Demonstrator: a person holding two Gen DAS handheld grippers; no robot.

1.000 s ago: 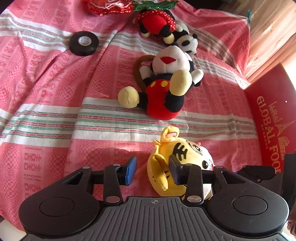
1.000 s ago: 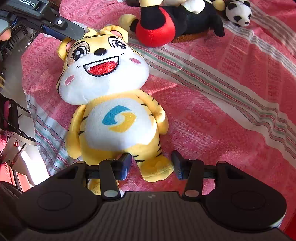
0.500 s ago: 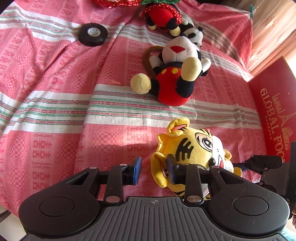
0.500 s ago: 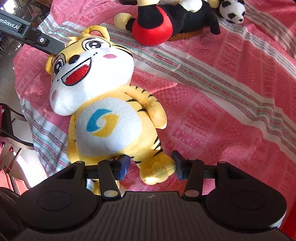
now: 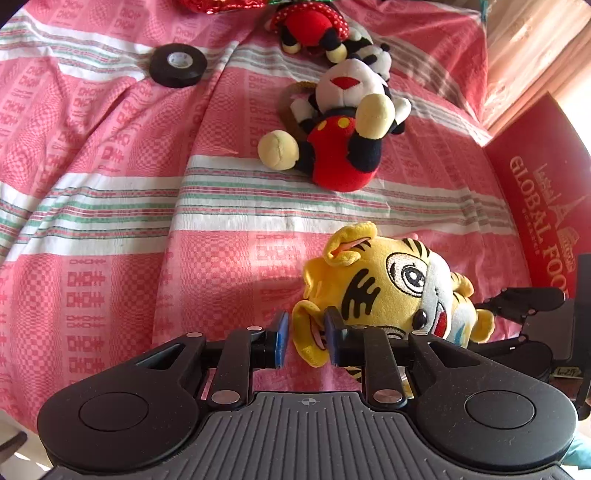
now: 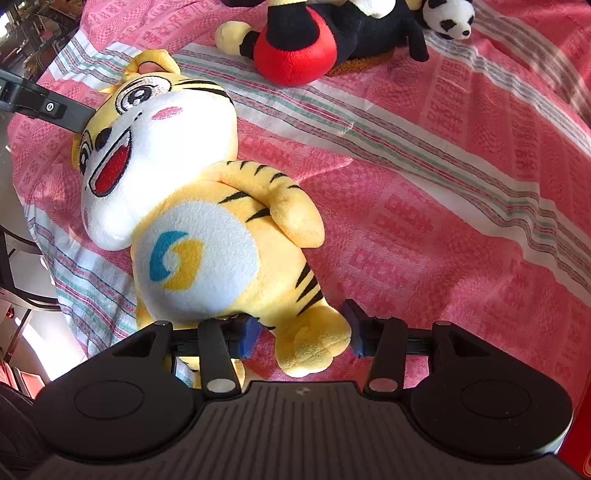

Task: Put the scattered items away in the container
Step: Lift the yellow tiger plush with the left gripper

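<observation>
A yellow tiger plush (image 5: 388, 280) (image 6: 199, 236) lies on the pink checked cloth (image 5: 110, 258). My left gripper (image 5: 306, 339) straddles one of its ears. The jaws are closing: the ear touches the right pad, and a sliver of gap shows at the left pad. One left finger (image 6: 48, 107) shows beside the tiger's head in the right wrist view. My right gripper (image 6: 303, 332) is shut on the tiger's foot; it also shows as a dark shape, the right gripper (image 5: 517, 306), behind the tiger. The red box (image 5: 535, 206) stands at the right.
A Mickey plush (image 5: 343, 147) (image 6: 295, 48), a small panda (image 5: 376, 59) (image 6: 448, 18), a red spotted plush (image 5: 314, 26) and a black tape roll (image 5: 177, 64) lie farther back on the cloth. The cloth's edge (image 6: 66, 288) drops off left of the tiger.
My left gripper has shifted so the ear sits between its jaws, which have narrowed. The tiger's head has rolled onto its side. The right gripper stays on the foot.
</observation>
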